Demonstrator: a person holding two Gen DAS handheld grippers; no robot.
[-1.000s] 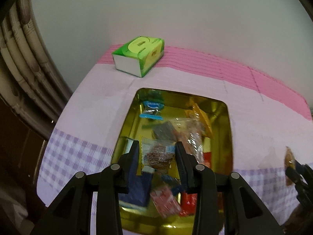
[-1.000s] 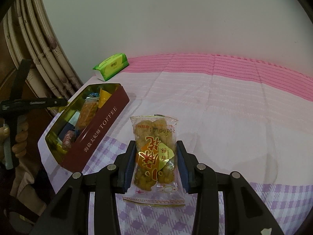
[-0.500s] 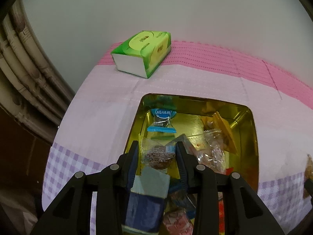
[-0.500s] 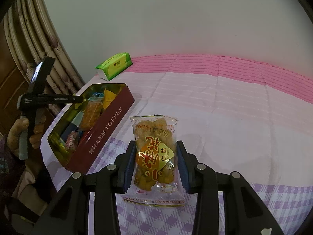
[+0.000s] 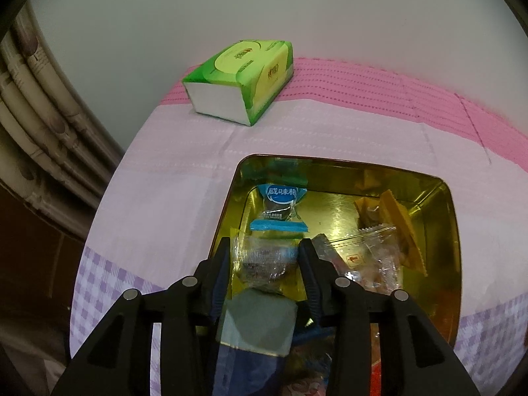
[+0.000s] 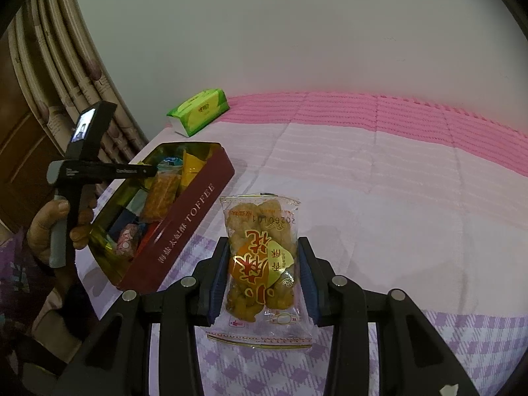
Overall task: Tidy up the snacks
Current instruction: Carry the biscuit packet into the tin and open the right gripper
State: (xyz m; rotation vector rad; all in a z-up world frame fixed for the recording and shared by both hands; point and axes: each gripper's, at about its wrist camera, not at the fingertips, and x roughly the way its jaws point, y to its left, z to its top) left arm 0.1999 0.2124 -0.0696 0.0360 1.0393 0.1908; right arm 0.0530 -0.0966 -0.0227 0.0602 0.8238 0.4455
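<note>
Currently, in the left wrist view, the left gripper [image 5: 265,257] hangs over the gold tin [image 5: 457,231], jaws just widened around a clear-wrapped dark snack [image 5: 264,259]; whether the pads grip it is unclear. Several snacks already lie inside; the tin's near end is hidden. In the right wrist view, the right gripper [image 6: 264,275] clamps a fried-snack packet [image 6: 260,257] above the cloth, not yet stowed.

Two black two-finger grippers, left gripper [image 5: 265,259] and right gripper [image 6: 264,277], with blue pads [image 6: 219,283]. Silver round screws [image 5: 187,281] at the linkage joints. Grey handle [image 6: 57,247], small lit screen [image 6: 82,128] on top.
</note>
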